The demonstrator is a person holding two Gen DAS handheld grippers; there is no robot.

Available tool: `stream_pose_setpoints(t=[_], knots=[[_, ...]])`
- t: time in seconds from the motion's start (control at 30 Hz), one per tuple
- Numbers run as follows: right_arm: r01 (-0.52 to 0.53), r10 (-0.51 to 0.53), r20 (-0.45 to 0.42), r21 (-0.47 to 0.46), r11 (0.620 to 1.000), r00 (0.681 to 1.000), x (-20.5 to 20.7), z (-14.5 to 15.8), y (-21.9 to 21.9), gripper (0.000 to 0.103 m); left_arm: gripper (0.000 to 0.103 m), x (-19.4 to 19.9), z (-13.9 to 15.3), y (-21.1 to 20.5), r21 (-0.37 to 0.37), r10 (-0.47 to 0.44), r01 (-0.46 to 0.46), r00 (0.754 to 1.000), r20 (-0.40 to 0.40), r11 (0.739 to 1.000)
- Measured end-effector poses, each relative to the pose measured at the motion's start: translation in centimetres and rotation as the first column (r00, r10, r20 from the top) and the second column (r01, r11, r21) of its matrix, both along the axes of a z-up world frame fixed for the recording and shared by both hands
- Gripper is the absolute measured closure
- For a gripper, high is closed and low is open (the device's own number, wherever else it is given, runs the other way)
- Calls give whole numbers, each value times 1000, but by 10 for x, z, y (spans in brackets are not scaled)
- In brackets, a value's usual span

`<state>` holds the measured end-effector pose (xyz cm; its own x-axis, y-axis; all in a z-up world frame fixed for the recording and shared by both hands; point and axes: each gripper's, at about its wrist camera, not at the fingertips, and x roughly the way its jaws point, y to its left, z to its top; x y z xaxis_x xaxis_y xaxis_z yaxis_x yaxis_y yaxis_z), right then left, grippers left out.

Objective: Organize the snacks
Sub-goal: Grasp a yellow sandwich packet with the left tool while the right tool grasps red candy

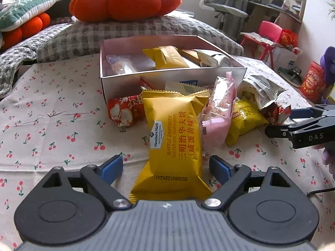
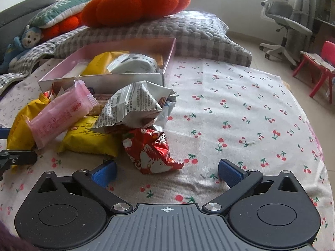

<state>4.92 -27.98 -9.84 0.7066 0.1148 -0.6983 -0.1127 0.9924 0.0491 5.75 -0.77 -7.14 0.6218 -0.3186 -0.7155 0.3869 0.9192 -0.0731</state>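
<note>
Item: yellow Member's Mark waffle sandwich packet (image 1: 175, 140). It lies on the cherry-print cloth (image 1: 52, 125) between the blue pads of my left claw (image 1: 165, 167), its long axis running straight away from the claw toward the box. The pads stand either side of its near half without touching it; the claw is released, grasping nothing. I judge it needs only to clench, since the packet's narrow width crosses the gap.

Item: red foil snack packet (image 2: 152, 152). It lies just ahead of my right claw (image 2: 167, 170), left of the midline, crumpled. That claw is spread wide and empty too.

Item: silver box (image 1: 171, 74), beyond the pile, open-topped and already holding several packets. A pink wrapped snack (image 1: 217, 113) and a newsprint-patterned packet (image 2: 134, 106) lean in the heap before its front wall.

Surface: a cloth-covered bed. Room: grey checked pillow (image 2: 188, 35) and orange pumpkin cushion (image 1: 125, 0) behind the box, an office chair (image 2: 286, 14) and a red child's chair (image 1: 266, 37) on the floor.
</note>
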Motion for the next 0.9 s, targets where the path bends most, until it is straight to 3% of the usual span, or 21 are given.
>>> stream_pose_setpoints(t=[0.1,0.37,0.57,0.77,0.9], knots=[[-14,14,-8,-2,1000,1000,4,1,0,0,22,1,2,3,-15,1,-1,1000,-4,1000],[-32,31,-54,-8,999,998,13,5,0,0,49,5,8,13,-104,39,-43,998,-46,994],[-44,43,-45,-5,999,998,11,6,-1,3,57,4,13,13,-124,41,-48,997,-58,991],[-48,49,-30,21,999,998,10,12,0,24,59,7,17,17,-140,69,-80,994,-83,987],[-61,62,-22,23,998,998,9,13,3,47,60,8,18,19,-138,76,-88,993,-89,986]])
